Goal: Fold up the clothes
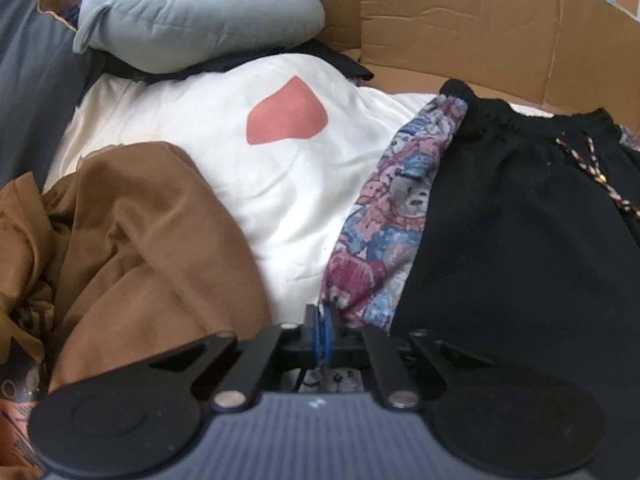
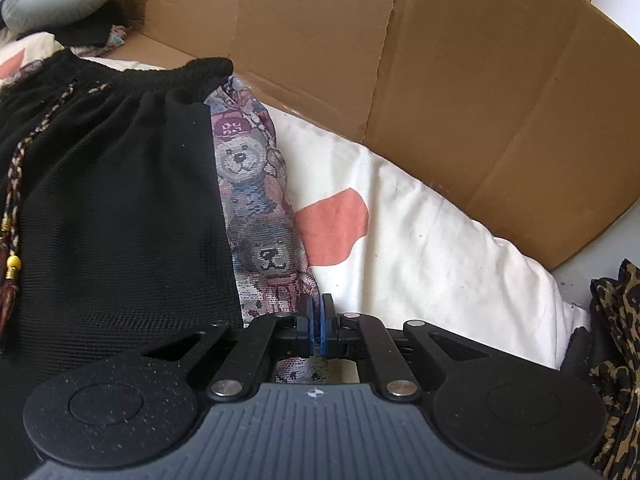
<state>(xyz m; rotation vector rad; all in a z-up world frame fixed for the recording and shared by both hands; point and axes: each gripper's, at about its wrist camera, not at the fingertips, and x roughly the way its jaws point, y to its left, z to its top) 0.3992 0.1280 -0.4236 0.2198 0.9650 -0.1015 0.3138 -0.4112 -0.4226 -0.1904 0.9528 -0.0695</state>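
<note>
A black garment (image 1: 500, 220) with a gathered waistband and a braided drawstring (image 1: 592, 168) lies flat on white bedding. Bear-print fabric (image 1: 384, 220) runs along its left side, and my left gripper (image 1: 325, 316) is shut on the near end of that strip. In the right wrist view the same black garment (image 2: 120, 200) fills the left half, with a bear-print strip (image 2: 256, 200) along its right side. My right gripper (image 2: 317, 308) is shut on the near end of this strip, and the cloth shows between its blue pads (image 2: 308, 328).
White bedding with pink hearts (image 1: 200, 120) (image 2: 420, 240) lies under everything. A crumpled brown garment (image 1: 152, 240) lies at the left, a grey pillow (image 1: 192, 20) at the back. Cardboard walls (image 2: 400, 60) rise behind and to the right. Leopard-print cloth (image 2: 616, 340) sits at the far right.
</note>
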